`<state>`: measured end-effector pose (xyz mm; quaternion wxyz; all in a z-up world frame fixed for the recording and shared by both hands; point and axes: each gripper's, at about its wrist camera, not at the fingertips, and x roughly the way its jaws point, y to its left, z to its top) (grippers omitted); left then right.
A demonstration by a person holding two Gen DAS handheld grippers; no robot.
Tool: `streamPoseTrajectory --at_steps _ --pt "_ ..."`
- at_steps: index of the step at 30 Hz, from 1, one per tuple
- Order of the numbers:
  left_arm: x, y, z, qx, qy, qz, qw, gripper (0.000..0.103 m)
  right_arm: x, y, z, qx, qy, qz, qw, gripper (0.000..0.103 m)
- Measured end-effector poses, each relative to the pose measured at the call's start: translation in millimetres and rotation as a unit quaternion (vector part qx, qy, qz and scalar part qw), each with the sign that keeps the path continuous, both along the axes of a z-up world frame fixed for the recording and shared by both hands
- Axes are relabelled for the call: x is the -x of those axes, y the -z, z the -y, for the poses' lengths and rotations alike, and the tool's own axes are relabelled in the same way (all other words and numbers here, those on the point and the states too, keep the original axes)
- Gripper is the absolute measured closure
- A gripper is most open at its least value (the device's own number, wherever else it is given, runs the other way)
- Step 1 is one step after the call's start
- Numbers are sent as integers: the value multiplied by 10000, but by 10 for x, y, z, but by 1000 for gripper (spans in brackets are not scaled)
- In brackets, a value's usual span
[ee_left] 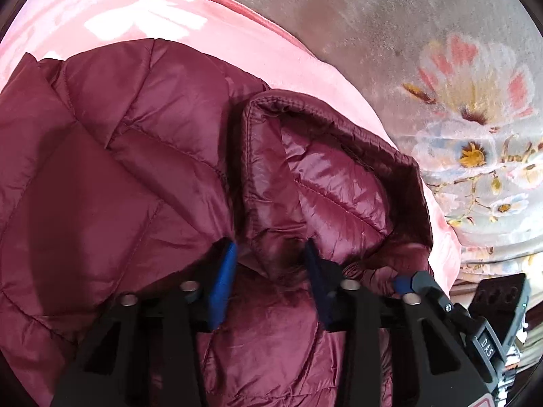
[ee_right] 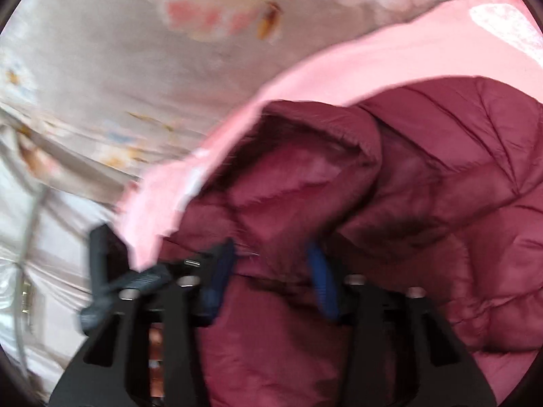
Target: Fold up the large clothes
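A maroon quilted puffer jacket [ee_left: 129, 156] lies on a pink blanket [ee_left: 210, 34]. In the left wrist view its hood or cuff opening [ee_left: 325, 176] gapes just ahead of my left gripper [ee_left: 269, 257]. The blue-padded jaws stand apart with a fold of the jacket between them. In the blurred right wrist view the same jacket [ee_right: 441, 176] fills the right side. My right gripper [ee_right: 271, 257] has its jaws apart with jacket fabric lying between them. The right gripper's tip also shows in the left wrist view [ee_left: 420, 285].
A grey floral bedspread [ee_left: 468, 108] lies beyond the pink blanket, also in the right wrist view [ee_right: 118, 78]. The pink blanket's edge [ee_right: 305, 84] runs diagonally. The other gripper's black body [ee_right: 101, 271] shows at lower left. Pale bedding [ee_right: 40, 237] lies at far left.
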<state>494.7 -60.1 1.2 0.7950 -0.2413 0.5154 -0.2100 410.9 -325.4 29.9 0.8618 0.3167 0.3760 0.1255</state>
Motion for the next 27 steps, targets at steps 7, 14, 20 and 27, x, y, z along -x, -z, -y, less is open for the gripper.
streamPoseTrajectory --at_steps 7,14,20,27 --pt "163 -51 80 -697 244 552 9957 91 220 82 148 876 372 -7 9955 101" --pt "295 66 161 -1210 381 1143 9853 90 283 457 235 1145 364 -399 9920 102" --pt "343 97 218 -1510 409 1424 9774 87 326 466 117 1650 410 -350 9848 103" --pt "532 -6 227 -1841 465 1569 9692 83 616 296 111 2050 542 -436 9763 103"
